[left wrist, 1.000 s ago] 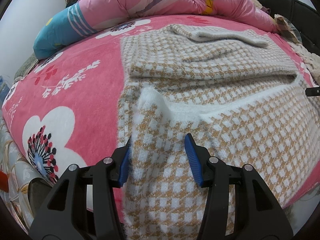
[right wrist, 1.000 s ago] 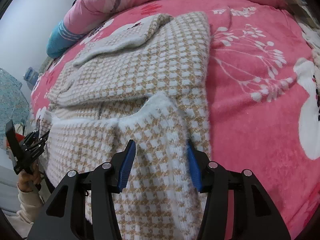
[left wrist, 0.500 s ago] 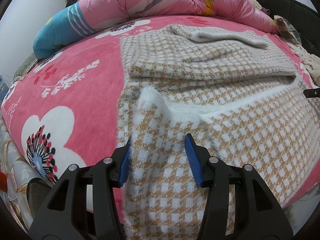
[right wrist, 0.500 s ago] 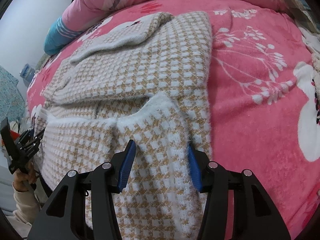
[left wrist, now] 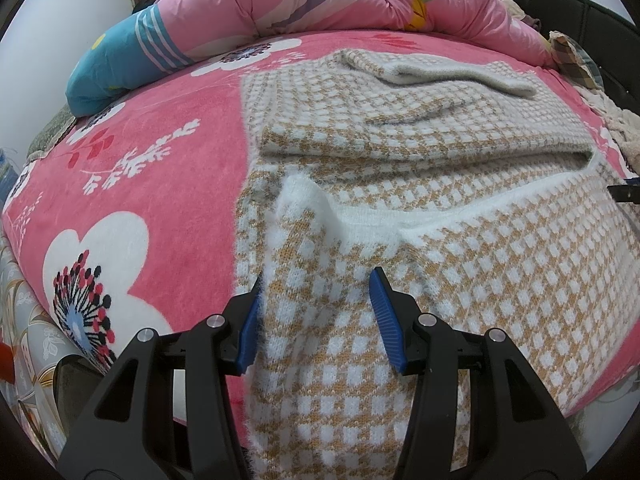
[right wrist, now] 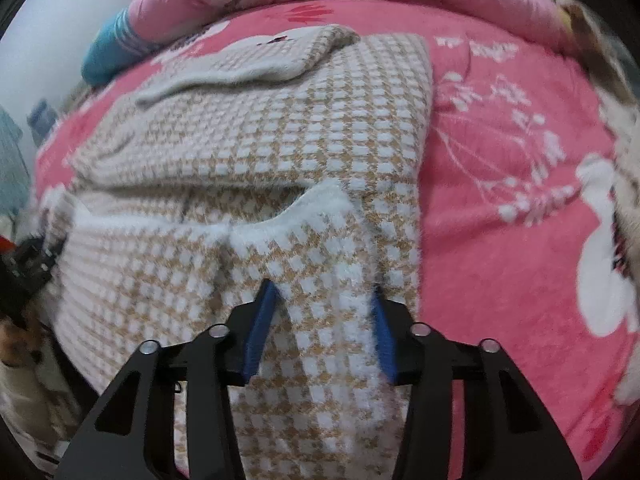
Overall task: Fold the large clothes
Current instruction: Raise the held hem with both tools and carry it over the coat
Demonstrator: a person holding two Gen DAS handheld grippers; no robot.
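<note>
Right tongs nudged forward over checked sweater, both tongs apart

the sweater hem runs off the bottom edge; the right-wrist view's left side is blurred.

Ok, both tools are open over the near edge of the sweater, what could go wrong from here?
1. The near hem drapes off the bed edge; its weight may drag the fold back.
2. The left tool and right tool straddle thick fuzzy knit and may pinch only one layer.
3. The folded sleeves lie loose and could slide during the lift.
</note>
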